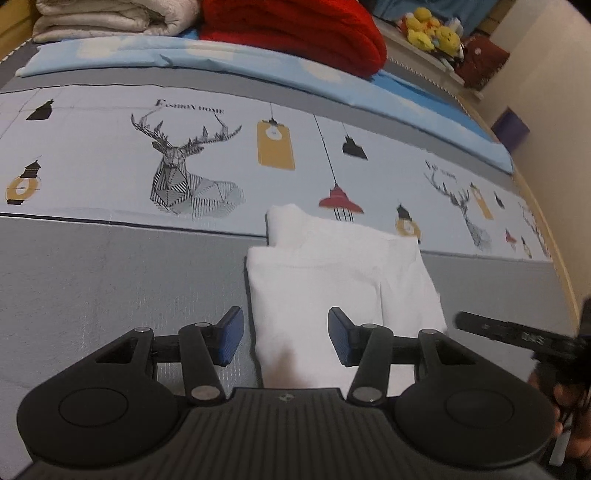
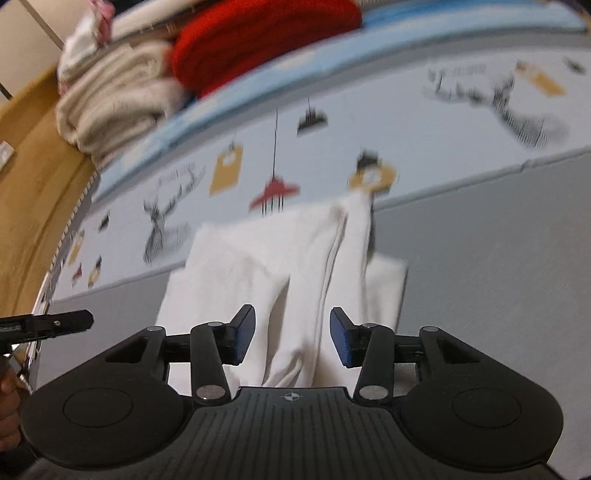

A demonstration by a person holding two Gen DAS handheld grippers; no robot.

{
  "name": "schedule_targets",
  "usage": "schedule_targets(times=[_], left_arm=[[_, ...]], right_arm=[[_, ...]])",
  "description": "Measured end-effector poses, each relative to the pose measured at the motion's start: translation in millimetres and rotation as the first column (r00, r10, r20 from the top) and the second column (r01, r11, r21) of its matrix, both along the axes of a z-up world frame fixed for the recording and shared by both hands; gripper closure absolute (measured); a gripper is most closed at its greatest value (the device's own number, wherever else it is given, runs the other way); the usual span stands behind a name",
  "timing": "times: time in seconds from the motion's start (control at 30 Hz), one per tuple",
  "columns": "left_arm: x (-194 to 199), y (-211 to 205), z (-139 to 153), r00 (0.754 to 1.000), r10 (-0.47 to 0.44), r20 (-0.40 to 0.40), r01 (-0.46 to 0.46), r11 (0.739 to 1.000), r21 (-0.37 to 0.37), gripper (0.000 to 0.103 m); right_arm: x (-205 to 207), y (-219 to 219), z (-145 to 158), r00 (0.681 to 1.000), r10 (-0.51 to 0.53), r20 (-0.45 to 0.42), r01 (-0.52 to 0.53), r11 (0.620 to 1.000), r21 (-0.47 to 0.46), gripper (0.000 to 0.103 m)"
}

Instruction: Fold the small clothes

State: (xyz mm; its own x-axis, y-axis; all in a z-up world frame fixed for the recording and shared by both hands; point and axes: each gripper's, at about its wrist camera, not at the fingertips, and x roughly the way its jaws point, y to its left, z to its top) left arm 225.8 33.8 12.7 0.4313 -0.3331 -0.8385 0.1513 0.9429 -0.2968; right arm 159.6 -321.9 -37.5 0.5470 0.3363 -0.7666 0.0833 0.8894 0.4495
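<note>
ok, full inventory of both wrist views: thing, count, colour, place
white garment: 1, white, folded on the grey band of the bedsheet
bedsheet: 1, grey and pale blue with deer and lamp prints, covering the bed
red blanket: 1, red, far end of bed
cream blanket: 1, cream, folded beside the red one
plush toys: several, yellow, ledge beyond the bed
left gripper: 1, black with blue pads, open over the garment's near edge
right gripper: 1, same colours, open over the garment
</note>
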Motion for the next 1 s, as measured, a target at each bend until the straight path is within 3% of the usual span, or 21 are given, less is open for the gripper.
schedule_targets(times=[0.13,0.23,0.5,0.63,0.67,0.77,0.83,1.0], left_arm=[[-8,-9,-5,0.999,-0.049,-0.005,0.049,0.998,0.036,0.047],[-12,-13,-7,0.997,-0.082,0.0,0.082,0.995,0.052,0.047],[-10,-17,-8,0.996,-0.094,-0.004,0.094,0.993,0.067,0.047],[-10,-18,-9,0.995,-0.095,-0.006,0.095,0.993,0.073,0.047],[-10,-19,-9,0.995,-0.096,-0.006,0.096,0.993,0.075,0.047],[-10,-20,-10,0.995,-0.097,-0.007,0.097,0.992,0.08,0.047],[-10,-20,-11,0.995,-0.096,-0.008,0.097,0.992,0.082,0.047],[-9,-21,-11,0.996,-0.085,-0.004,0.085,0.993,0.085,0.047]], right_arm=[[14,12,-24,0.992,0.001,-0.123,0.0,1.0,0.001,0.053],[19,18,-33,0.987,0.0,-0.163,0.003,1.0,0.016,0.052],[33,37,-40,0.984,0.037,-0.173,-0.028,0.998,0.054,0.045],[38,52,-40,0.984,0.07,-0.166,-0.071,0.997,-0.003,0.046],[39,55,-40,0.984,0.079,-0.16,-0.084,0.996,-0.029,0.047],[38,65,-39,0.985,0.112,-0.13,-0.126,0.986,-0.106,0.064],[36,69,-36,0.984,0.145,-0.099,-0.158,0.978,-0.139,0.087],[28,61,-14,0.986,0.163,0.023,-0.16,0.982,-0.099,0.092]])
